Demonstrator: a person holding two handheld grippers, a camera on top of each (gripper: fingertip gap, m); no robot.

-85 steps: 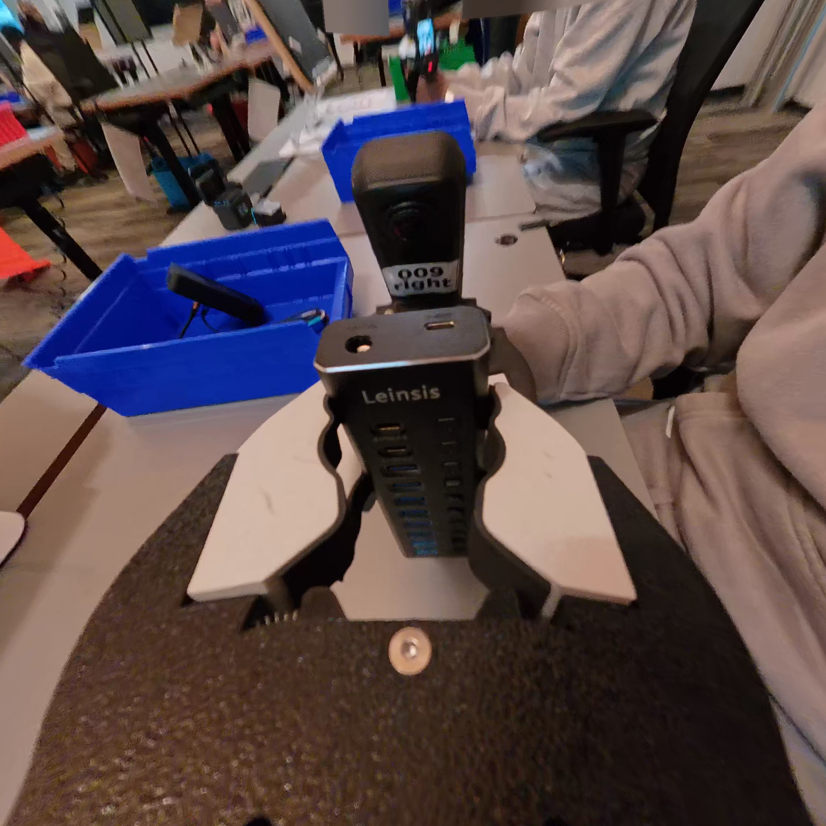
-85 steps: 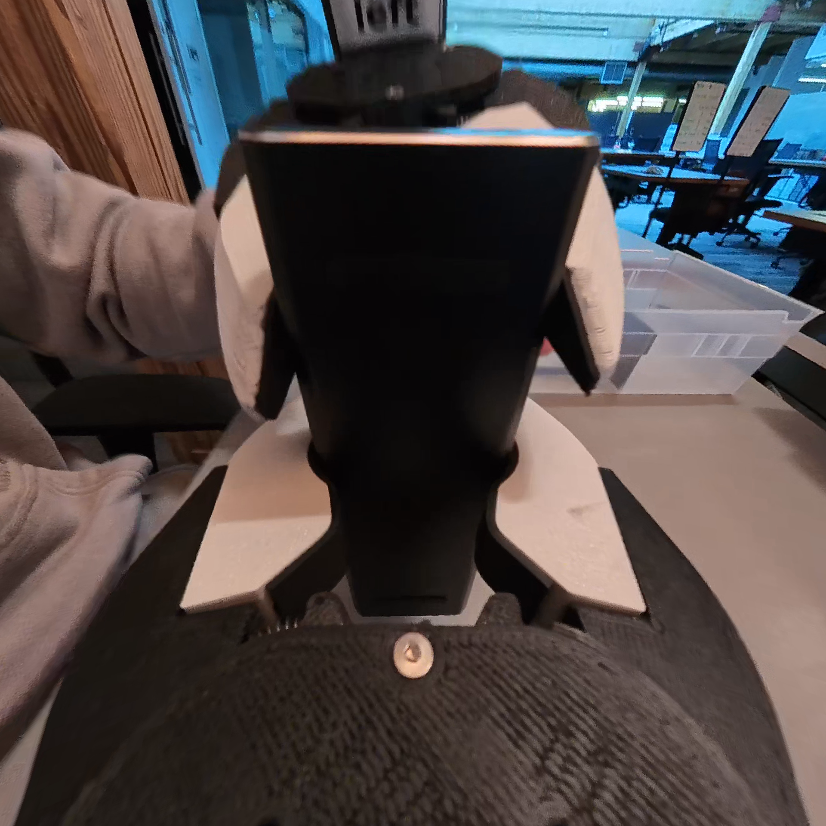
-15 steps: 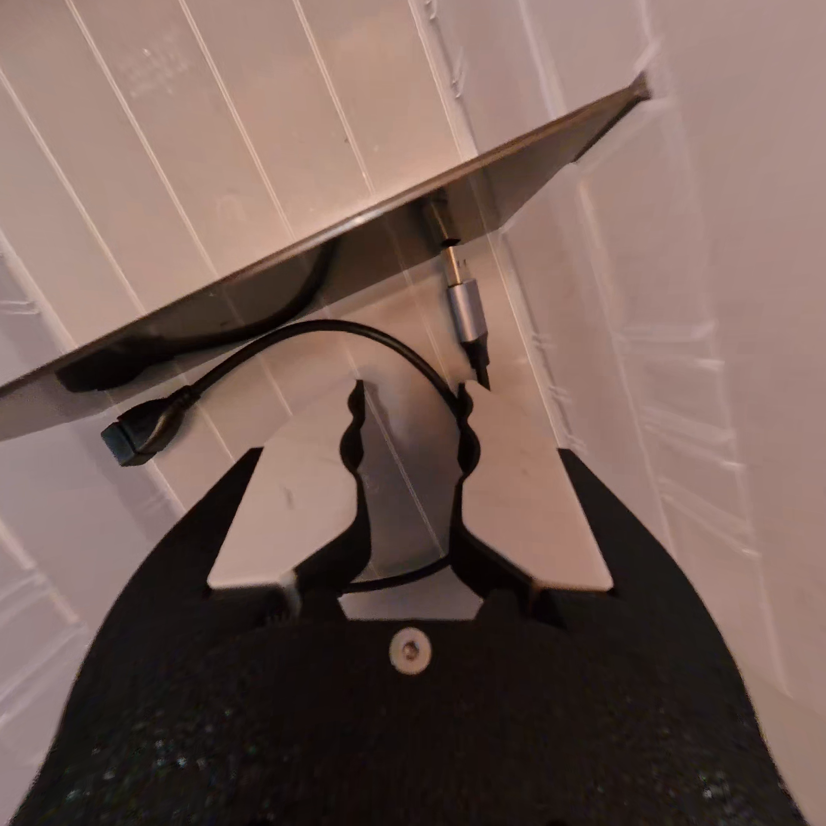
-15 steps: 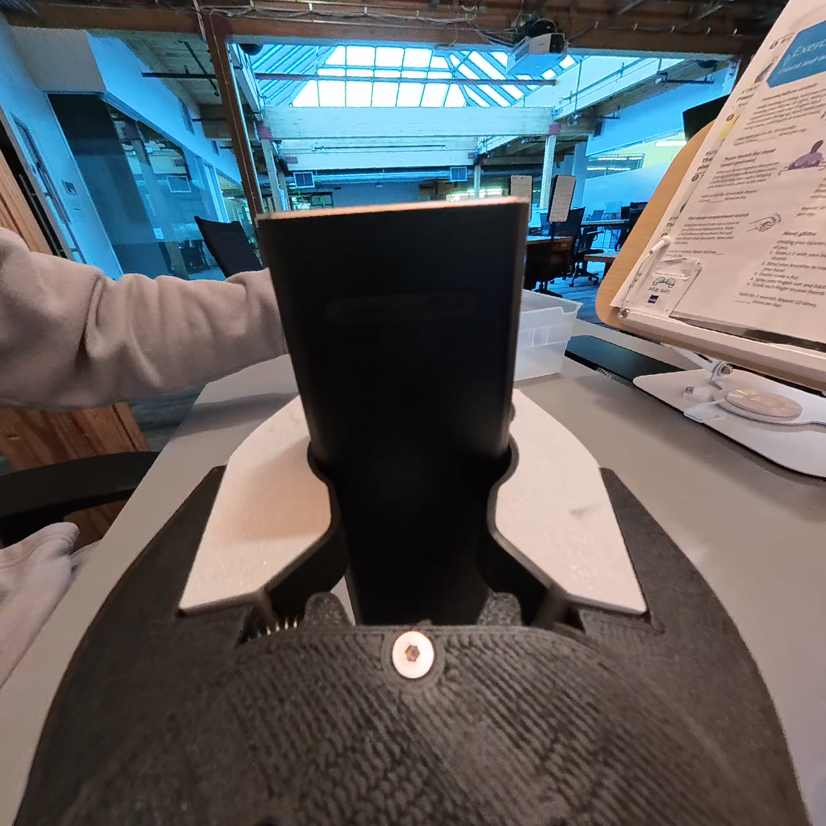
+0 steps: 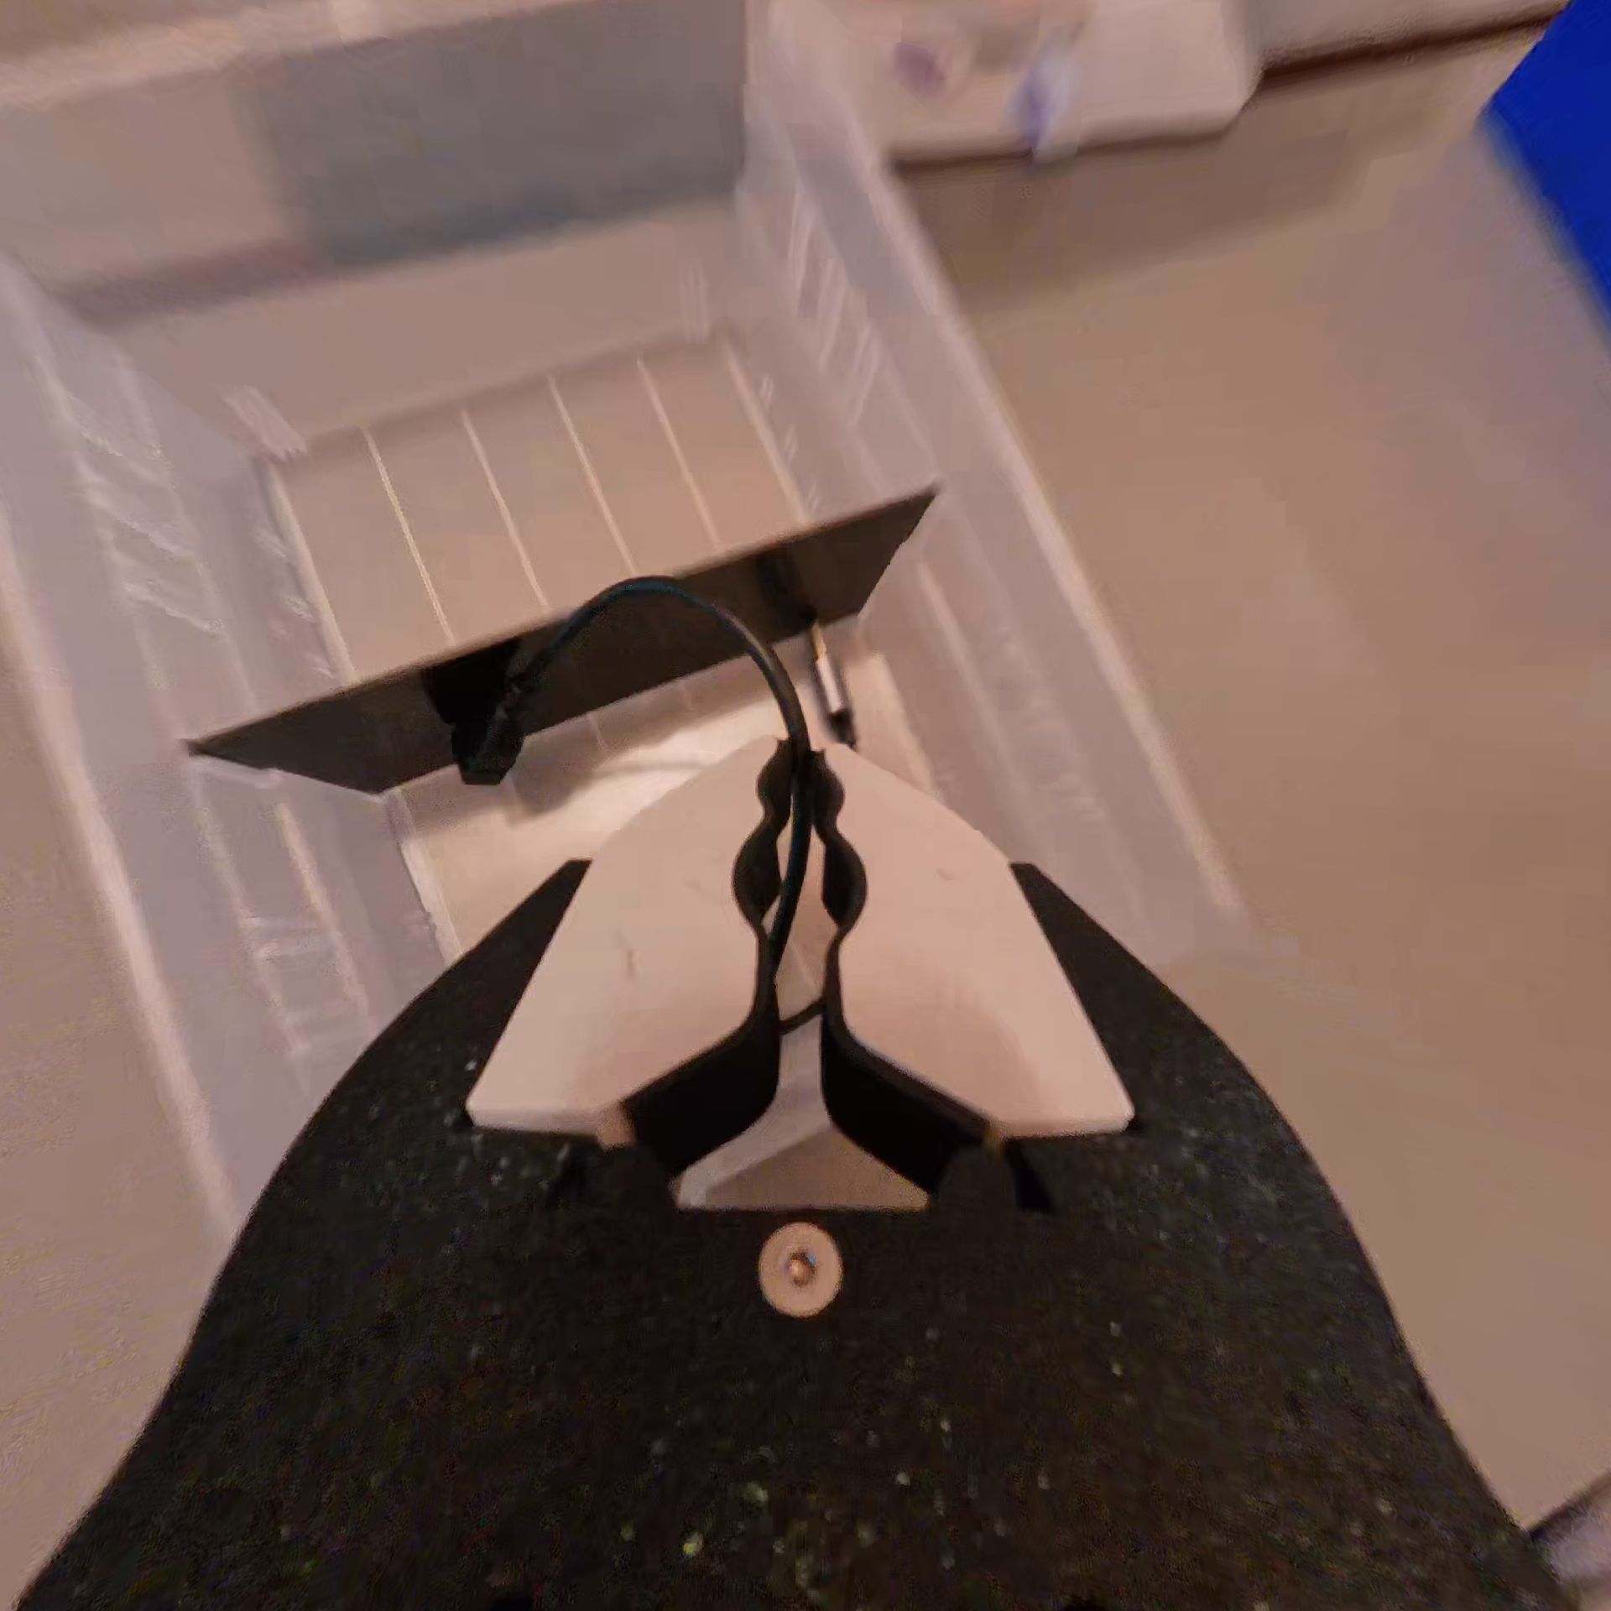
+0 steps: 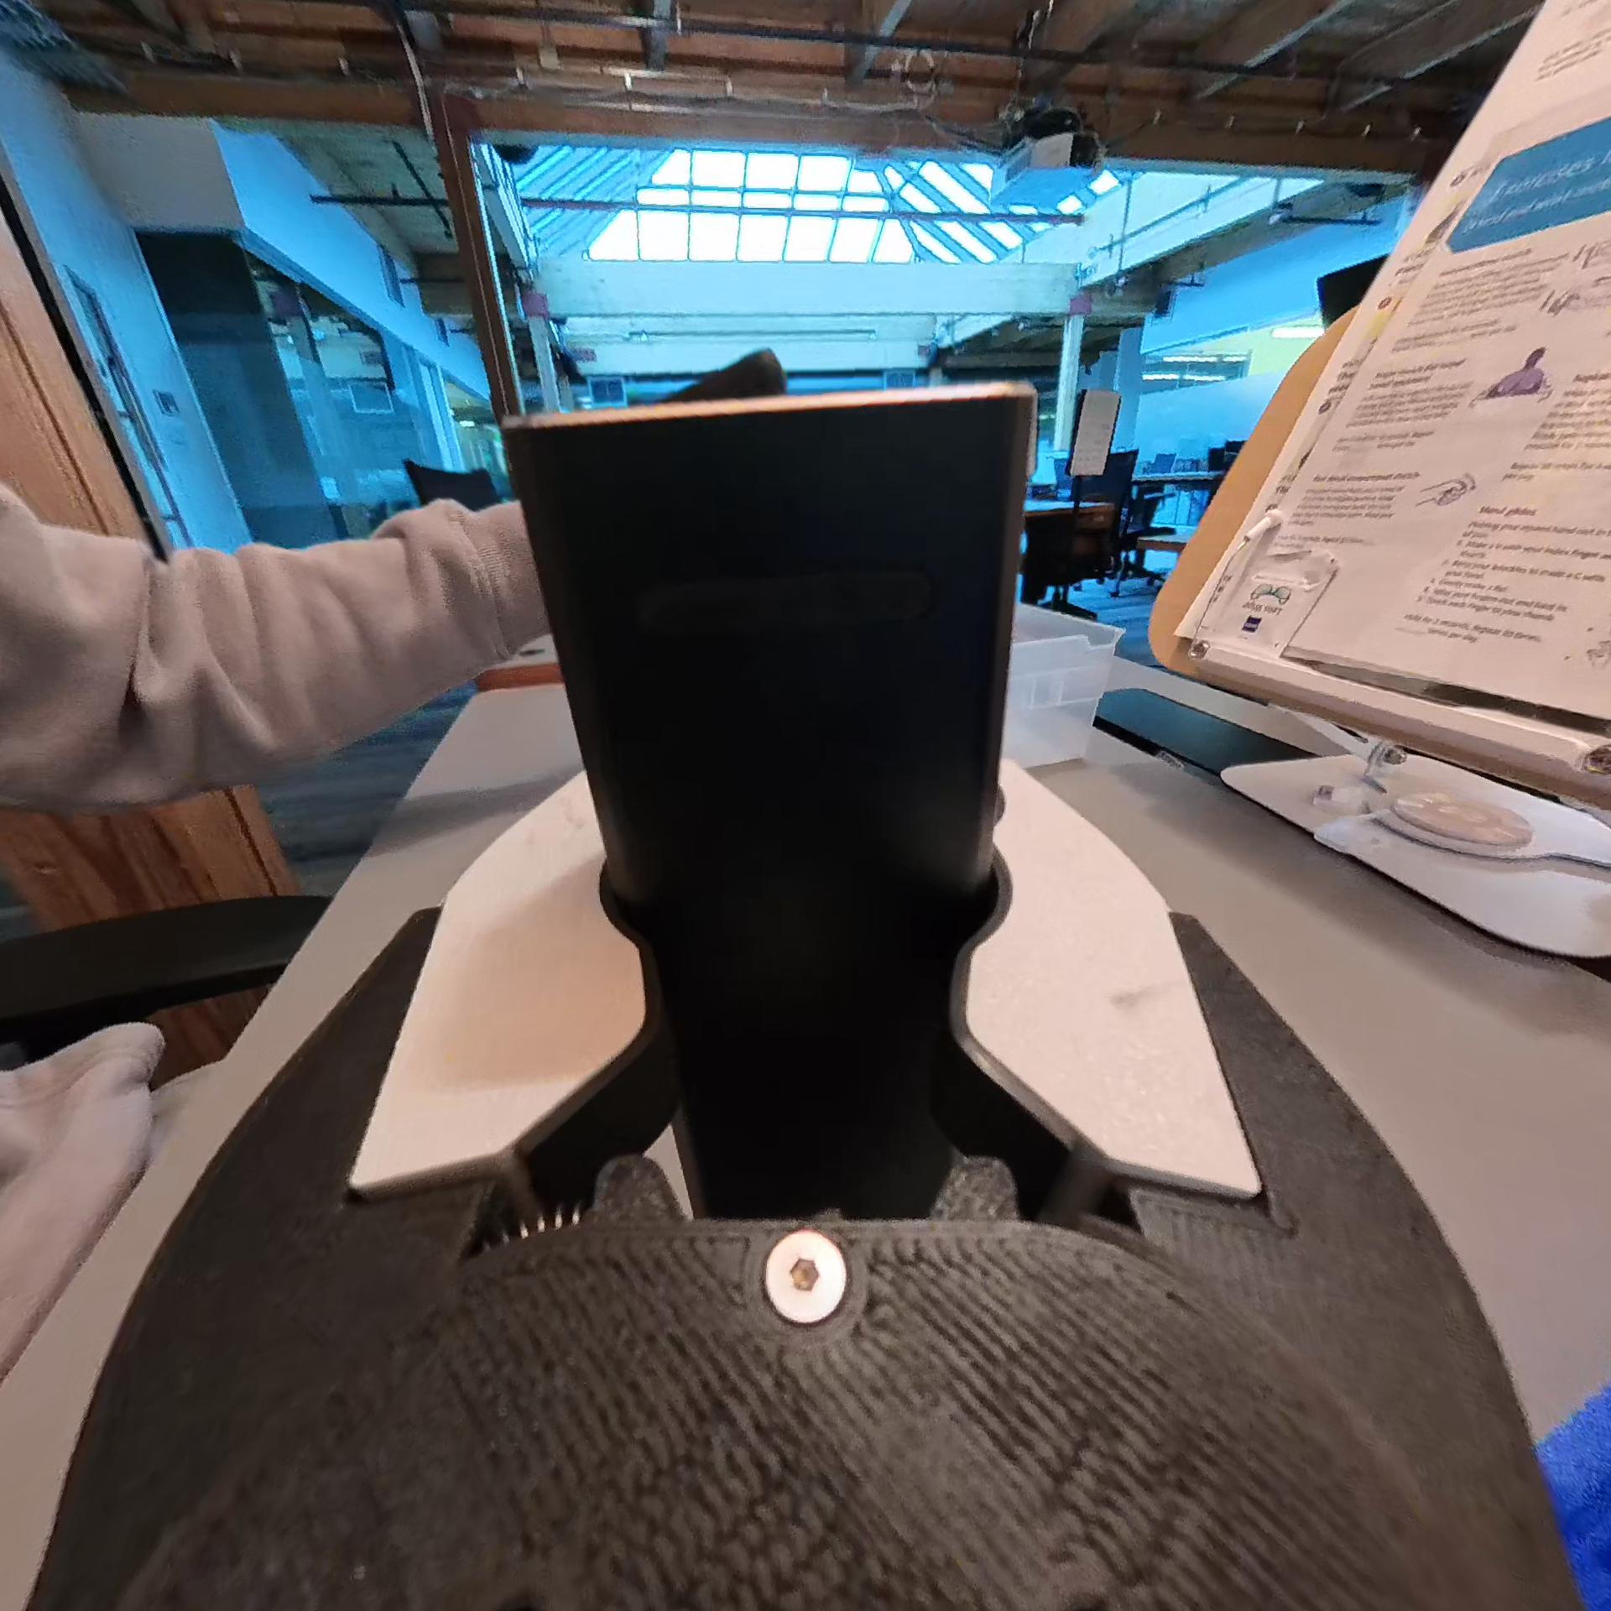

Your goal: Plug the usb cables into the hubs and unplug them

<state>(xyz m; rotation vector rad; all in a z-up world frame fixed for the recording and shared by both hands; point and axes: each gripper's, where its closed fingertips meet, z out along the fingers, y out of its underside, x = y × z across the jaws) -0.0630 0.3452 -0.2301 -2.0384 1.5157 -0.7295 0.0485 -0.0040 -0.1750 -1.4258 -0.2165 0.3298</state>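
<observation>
Holding a thin black usb cable (image 5: 789, 837) mid-length, the left tongs (image 5: 800, 758) stand nearly closed, the cord pinched in the wavy channel between the jaws. The cable arches up and forward from the tips; its black socket end (image 5: 484, 741) hangs free above a clear plastic bin (image 5: 540, 488), and a silver plug (image 5: 832, 689) shows just beyond the tips, over the same bin. A dark divider (image 5: 610, 662) crosses the bin below the cord. The view is motion-blurred, so finer contact cannot be confirmed.

The right tongs (image 6: 806, 880) are clamped on a black hub (image 6: 776, 697), held upright above the tabletop (image 6: 1308, 1002), jaws spread wide to its body. Its ports face away and cannot be seen. A document stand (image 6: 1412, 540) sits toward the right edge.

Assessment: the cable is light and limp, and held at mid-cord the plug will swing and not aim. A regrasp on the rigid silver plug shell appears necessary before insertion. The hub is stiff, smooth-sided and comparatively heavy; the grip across its lower body seems adequate, though push force may let it slip.
</observation>
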